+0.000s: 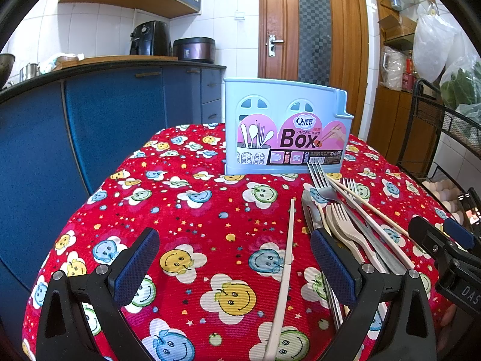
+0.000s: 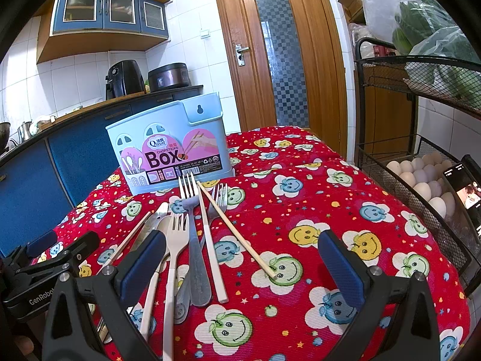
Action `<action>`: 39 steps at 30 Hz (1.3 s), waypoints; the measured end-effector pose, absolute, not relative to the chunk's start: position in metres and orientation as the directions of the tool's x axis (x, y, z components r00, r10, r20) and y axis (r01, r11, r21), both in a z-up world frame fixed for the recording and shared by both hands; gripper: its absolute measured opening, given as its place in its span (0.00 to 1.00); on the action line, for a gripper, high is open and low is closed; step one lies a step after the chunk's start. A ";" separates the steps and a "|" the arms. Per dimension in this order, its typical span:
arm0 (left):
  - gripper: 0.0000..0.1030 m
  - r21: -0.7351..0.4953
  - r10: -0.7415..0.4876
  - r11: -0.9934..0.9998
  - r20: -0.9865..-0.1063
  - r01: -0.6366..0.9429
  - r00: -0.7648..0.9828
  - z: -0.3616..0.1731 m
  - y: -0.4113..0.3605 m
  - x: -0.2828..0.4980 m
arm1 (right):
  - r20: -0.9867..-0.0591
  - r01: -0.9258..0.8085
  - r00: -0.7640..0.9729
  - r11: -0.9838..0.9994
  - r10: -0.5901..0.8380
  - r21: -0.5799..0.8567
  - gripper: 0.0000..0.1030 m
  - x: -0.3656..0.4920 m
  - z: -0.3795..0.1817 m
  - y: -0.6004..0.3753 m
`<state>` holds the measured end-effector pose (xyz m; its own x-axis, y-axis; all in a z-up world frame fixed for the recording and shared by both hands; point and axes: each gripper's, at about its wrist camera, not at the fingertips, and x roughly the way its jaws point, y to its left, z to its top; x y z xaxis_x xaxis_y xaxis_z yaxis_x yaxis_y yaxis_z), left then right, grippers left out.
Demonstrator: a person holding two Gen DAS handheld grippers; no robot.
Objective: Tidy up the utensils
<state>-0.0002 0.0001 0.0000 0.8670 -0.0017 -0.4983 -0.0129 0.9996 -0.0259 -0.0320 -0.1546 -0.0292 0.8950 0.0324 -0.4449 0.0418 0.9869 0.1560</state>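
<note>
Left gripper: nearest the lens in the left wrist view, fingers spread wide, holding nothing. Its blue pads sit low in the frame above the red cloth. A single cream chopstick lies on the cloth between the fingers, nearer the right one, running from bottom centre up toward mid-frame.

Right gripper: fingers likewise spread wide, empty, at the bottom of the right wrist view. Its left finger overlaps the near end of the utensil pile in that view; contact cannot be told. Part of the right gripper also shows at the right edge of the left wrist view.

Utensils: a loose pile on the cloth, centre-left in the right wrist view, lower right in the left wrist view. It comprises a steel fork, a cream fork, a second steel fork behind, a knife, a cream chopstick lying along the forks, and a wooden chopstick crossing diagonally toward lower right. The items overlap one another, handles toward the camera.

Box: pale blue, upright on the cloth at the far side, just beyond the fork tines. It is labelled "CHOPSTICKS Box". Its interior is not visible.

Surroundings: a wire rack with eggs at the right edge, a phone beside it, and a wooden door behind.
</note>
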 end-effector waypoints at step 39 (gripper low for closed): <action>0.97 0.127 0.002 0.982 -0.747 0.139 0.665 0.001 -0.014 0.065 | -0.759 -0.226 0.636 0.974 0.139 -0.011 0.69 0.056 -0.012 -0.170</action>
